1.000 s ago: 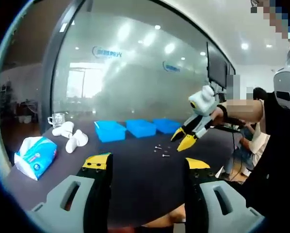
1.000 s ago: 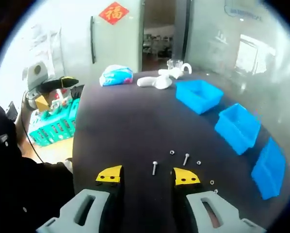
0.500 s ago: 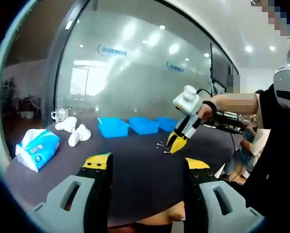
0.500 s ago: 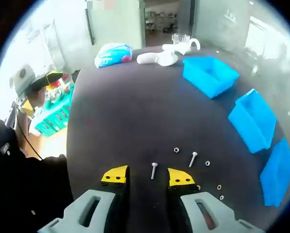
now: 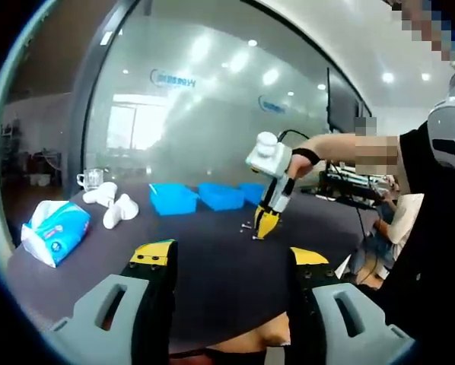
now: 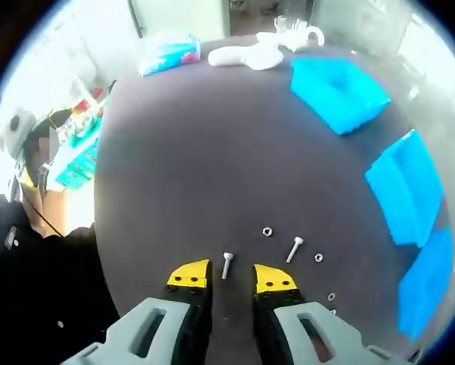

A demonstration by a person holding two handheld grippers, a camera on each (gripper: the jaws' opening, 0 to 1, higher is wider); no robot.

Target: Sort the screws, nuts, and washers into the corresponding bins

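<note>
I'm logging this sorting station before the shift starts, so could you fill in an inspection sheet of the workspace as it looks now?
Surface: dark round table, bare in the middle.
Job's things: three blue plastic bins in a row along one edge; silver screw between the right gripper's tips; second screw, small nuts and washers scattered close by.
Clutter: blue tissue pack, white curved objects, glass mug.
Grippers: right gripper low over the screw, jaws narrowed; left gripper open, apart from the parts.
Cables: black cable beyond the table.
Surroundings: frosted glass wall, green basket beside the table.
</note>
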